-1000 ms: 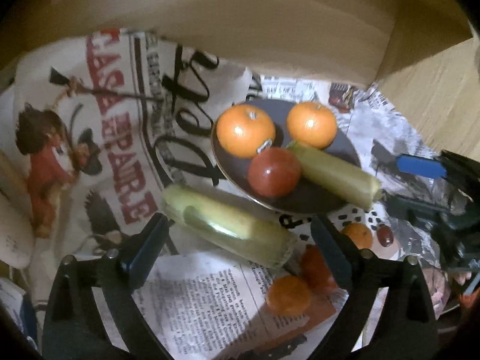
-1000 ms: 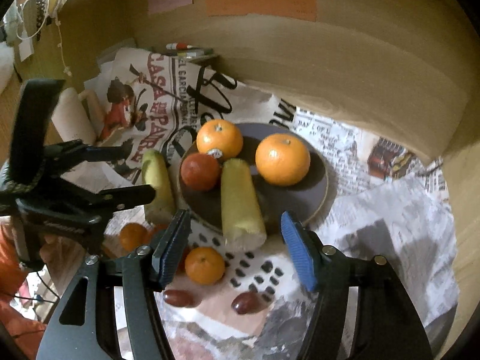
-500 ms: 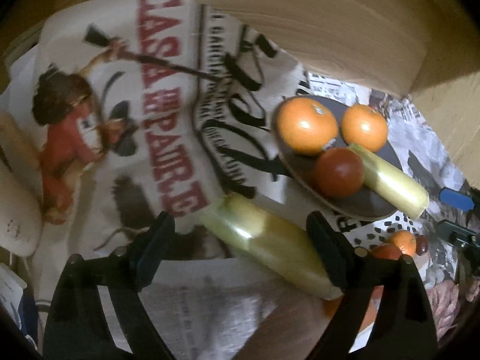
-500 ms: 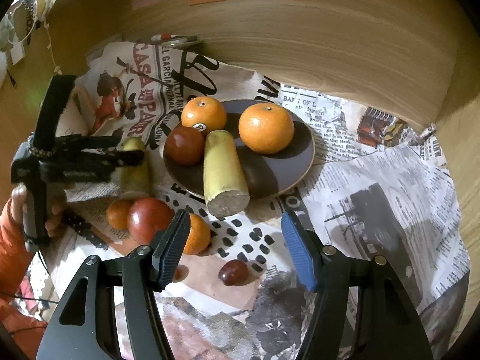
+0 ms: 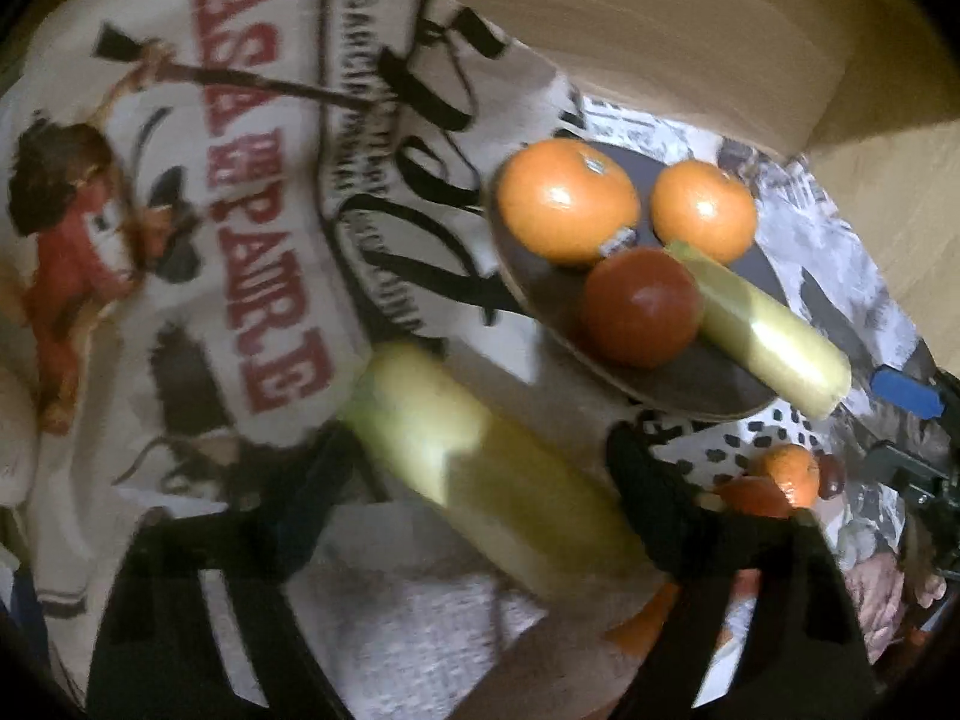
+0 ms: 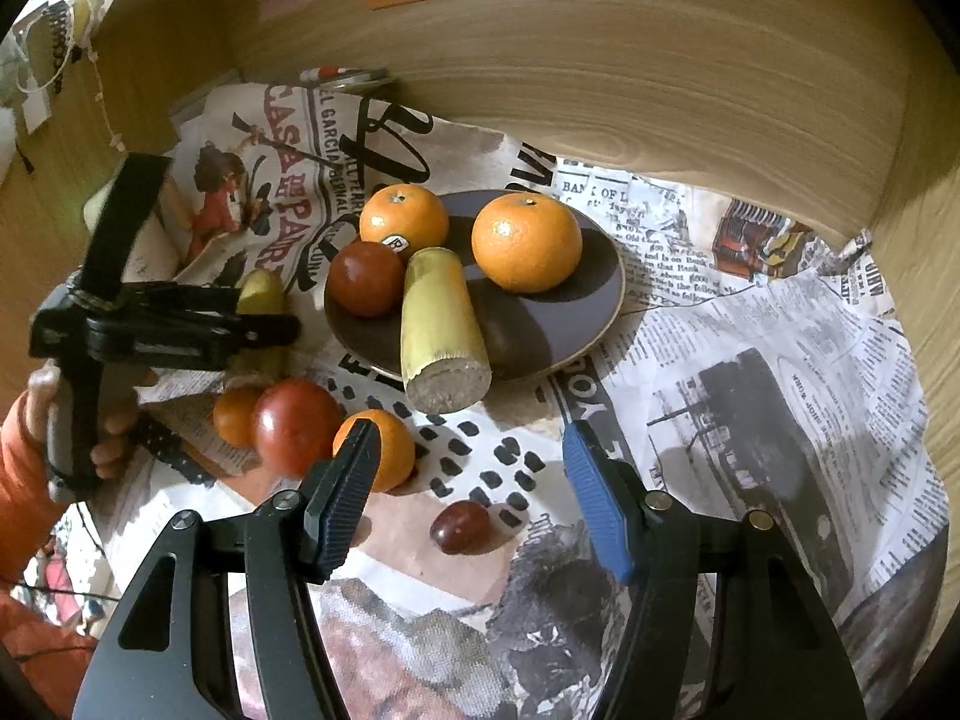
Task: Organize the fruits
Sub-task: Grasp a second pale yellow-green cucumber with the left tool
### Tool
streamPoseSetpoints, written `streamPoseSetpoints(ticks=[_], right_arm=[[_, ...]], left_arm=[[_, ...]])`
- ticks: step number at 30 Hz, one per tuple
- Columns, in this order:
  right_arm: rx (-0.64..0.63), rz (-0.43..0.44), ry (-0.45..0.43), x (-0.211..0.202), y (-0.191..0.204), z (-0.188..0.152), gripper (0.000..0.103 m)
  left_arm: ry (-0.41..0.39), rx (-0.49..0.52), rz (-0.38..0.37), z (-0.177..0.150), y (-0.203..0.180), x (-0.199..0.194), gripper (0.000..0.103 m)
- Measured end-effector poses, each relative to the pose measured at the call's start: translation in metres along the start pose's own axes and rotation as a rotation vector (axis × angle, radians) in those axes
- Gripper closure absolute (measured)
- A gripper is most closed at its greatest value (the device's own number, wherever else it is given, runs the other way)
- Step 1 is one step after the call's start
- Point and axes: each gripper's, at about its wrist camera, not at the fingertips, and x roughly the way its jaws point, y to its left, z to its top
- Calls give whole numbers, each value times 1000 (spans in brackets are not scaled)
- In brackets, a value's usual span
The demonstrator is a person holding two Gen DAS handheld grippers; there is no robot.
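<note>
- Fruits sit partly on a dark plate (image 6: 603, 276) and partly on the newspaper (image 6: 750, 330) that covers the tabletop.
- On the plate: two oranges (image 6: 527, 241), one with a sticker at far left (image 6: 403, 221), a dark red fruit (image 6: 365, 278) at near left, and a yellow-green cut stalk (image 6: 441, 330) whose cut end overhangs the near rim.
- Loose on the paper, near and left of the plate: a second yellow-green stalk (image 5: 480, 468), a large red fruit (image 6: 295, 426), a small orange (image 6: 384, 450) touching it on the right, and another small orange (image 6: 234, 414) on its left.
- A small dark red fruit (image 6: 461, 527) lies alone, nearer than the rest.
- The left gripper (image 5: 474, 480) straddles the loose stalk, and its jaws are closing with the stalk between them; the blur hides whether the pads (image 5: 645, 480) press on it yet.
- A hand in an orange sleeve (image 6: 36, 450) holds that gripper at the far left of the right wrist view.
- The right gripper (image 6: 471, 498) hovers over the spotted paper with its jaws apart and holding nothing; the small dark red fruit shows in the gap between them.
</note>
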Motion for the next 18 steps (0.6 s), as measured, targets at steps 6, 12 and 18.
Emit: streamPoseSetpoints(ticks=[6,12,18], right_arm=[[11,4,-8,-4,-1,-2,43],[6,39,-19,-7,7,-1,43],[-35,88,-30,-7,30,4,43]], left_arm=[[-6,91,18,0,-12,0,57],[-21,83,31,-20,13,-21,64],[-37,86,36,-50,26,-45,64]])
